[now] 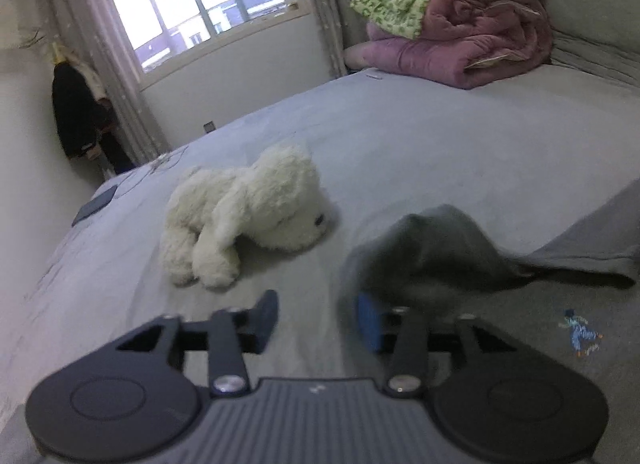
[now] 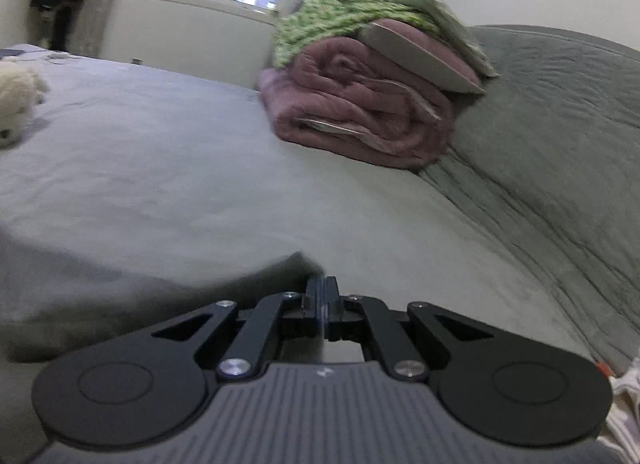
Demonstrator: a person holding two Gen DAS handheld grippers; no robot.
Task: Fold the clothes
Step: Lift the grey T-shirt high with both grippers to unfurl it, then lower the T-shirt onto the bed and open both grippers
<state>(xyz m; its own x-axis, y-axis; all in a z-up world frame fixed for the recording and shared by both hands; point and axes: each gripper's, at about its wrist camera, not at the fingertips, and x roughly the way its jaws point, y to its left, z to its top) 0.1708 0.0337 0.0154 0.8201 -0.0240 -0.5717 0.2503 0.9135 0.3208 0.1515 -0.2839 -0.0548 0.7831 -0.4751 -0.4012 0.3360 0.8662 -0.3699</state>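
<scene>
Standing by the bed (image 2: 168, 168), I see the right claw (image 2: 322, 298) pinched tight on the corner of a grey garment (image 2: 120, 296), while the left claw (image 1: 316, 324) gapes wide with a blurred hump of the same cloth draped over its right finger, nothing gripped. I'd judge a fold is under way; it wants the loose edge pinched before lifting, both corners carried level. Beyond lies a white plush toy (image 1: 248, 212), then a pink quilt (image 1: 460, 48) by the window (image 1: 192, 0).
</scene>
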